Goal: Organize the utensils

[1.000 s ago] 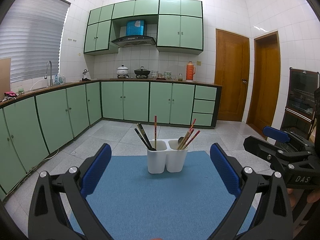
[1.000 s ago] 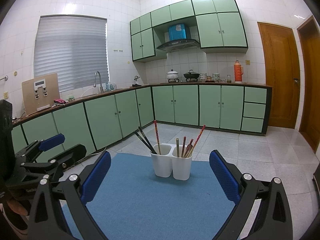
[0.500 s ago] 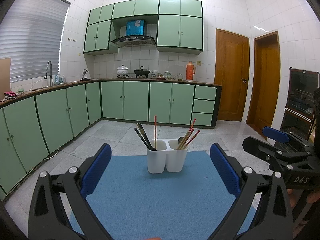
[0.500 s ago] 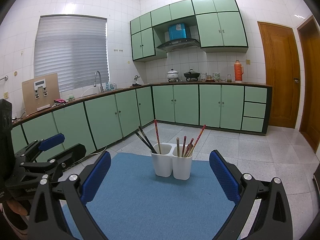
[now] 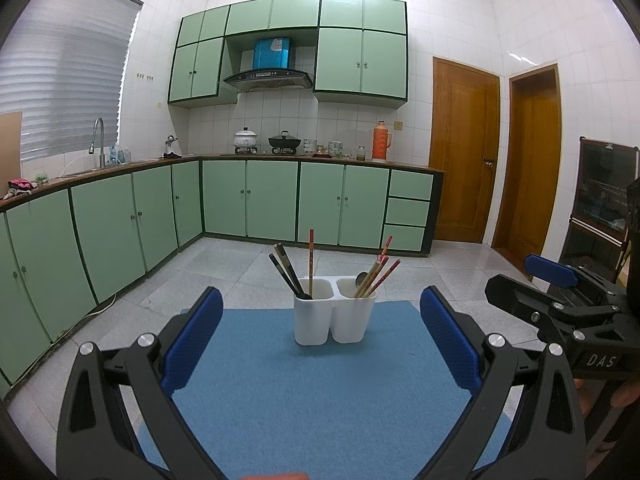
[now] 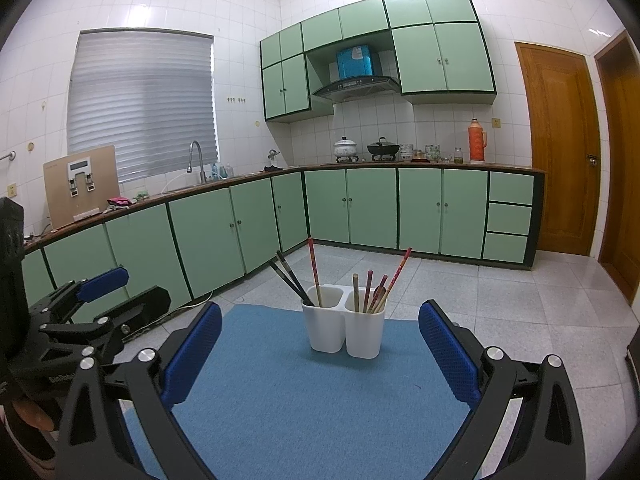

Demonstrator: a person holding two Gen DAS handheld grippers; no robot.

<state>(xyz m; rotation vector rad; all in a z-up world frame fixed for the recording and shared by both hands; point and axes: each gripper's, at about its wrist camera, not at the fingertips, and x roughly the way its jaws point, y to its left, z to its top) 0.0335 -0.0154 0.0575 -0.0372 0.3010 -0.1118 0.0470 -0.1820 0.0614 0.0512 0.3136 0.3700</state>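
Note:
A white two-cup utensil holder [image 5: 334, 314] stands at the far end of a blue mat [image 5: 316, 392]; it also shows in the right wrist view [image 6: 344, 328]. Its left cup holds dark chopsticks [image 5: 286, 270] and one red chopstick [image 5: 311, 258]. Its right cup holds several red and wooden chopsticks [image 5: 378, 270] and a spoon. My left gripper [image 5: 320, 332] is open and empty, short of the holder. My right gripper [image 6: 320, 336] is open and empty too, and shows at the right of the left wrist view [image 5: 552, 280].
Green kitchen cabinets [image 5: 248, 200] run along the left and back walls under a counter with a sink tap [image 5: 98, 140], pots and an orange flask [image 5: 380, 146]. Two wooden doors [image 5: 464, 156] stand at the right. A dark cabinet [image 5: 604, 208] is at far right.

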